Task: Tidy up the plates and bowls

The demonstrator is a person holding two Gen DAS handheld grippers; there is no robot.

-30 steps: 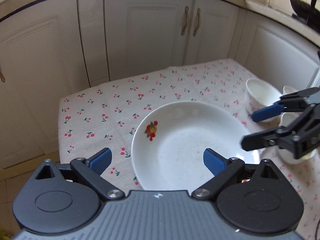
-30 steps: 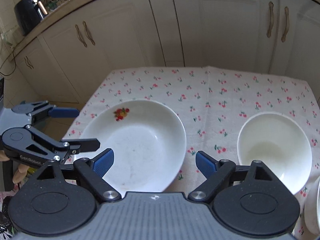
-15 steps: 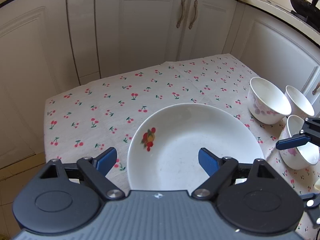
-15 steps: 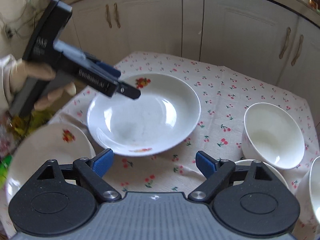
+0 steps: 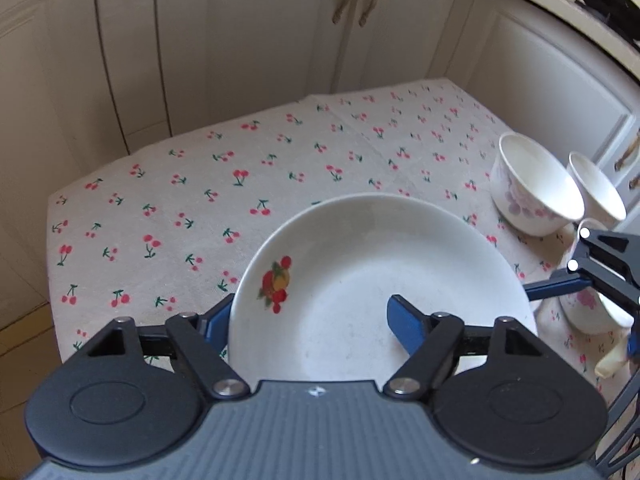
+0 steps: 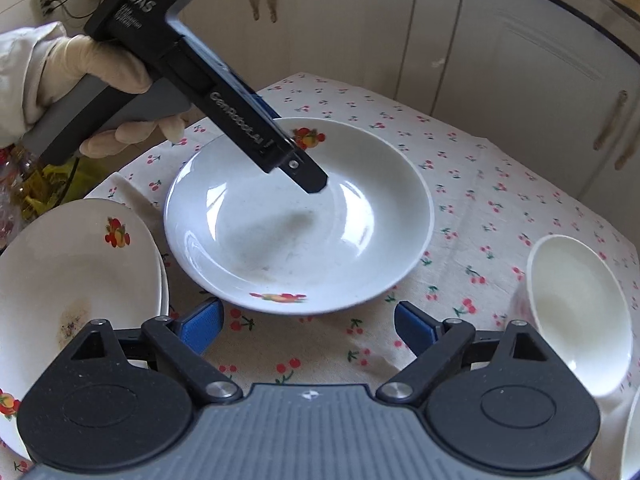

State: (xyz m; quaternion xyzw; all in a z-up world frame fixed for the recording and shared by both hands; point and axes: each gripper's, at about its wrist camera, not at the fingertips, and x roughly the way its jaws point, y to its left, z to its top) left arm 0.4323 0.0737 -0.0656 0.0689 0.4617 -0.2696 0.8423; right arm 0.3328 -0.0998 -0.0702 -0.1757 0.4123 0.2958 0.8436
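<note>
My left gripper (image 5: pixel 308 320) is pinched on the rim of the wide, shallow white ceramic plate with a fruit print (image 5: pixel 376 280): one blue pad sits outside the rim at the plate's left edge, the other lies inside the well, and the rim is caught between them. In the right wrist view that same gripper (image 6: pixel 308 172) reaches down over the plate's far edge, carried by a hand in a cream glove (image 6: pixel 108 68) with a pale sleeve behind it. The plate rests on the cherry-print tablecloth (image 5: pixel 180 200), about in the middle of the table, in front of the cream cabinet doors (image 5: pixel 260 32).

My right gripper (image 6: pixel 308 328) hovers above the cloth just short of the plate's near rim; its jaws are opening and nothing lies between the blue pads.

To the left in the right wrist view, a stack of white fruit-print plates (image 6: pixel 76 272) lies just beside the held plate, the top one stained. On the other side stand small white bowls: a white bowl with a faint purple flower pattern (image 5: pixel 532 188), a plain white bowl (image 5: pixel 596 192) touching it from behind, and a third flower-print bowl (image 5: pixel 592 312) partly hidden by my right gripper's fingers
</note>
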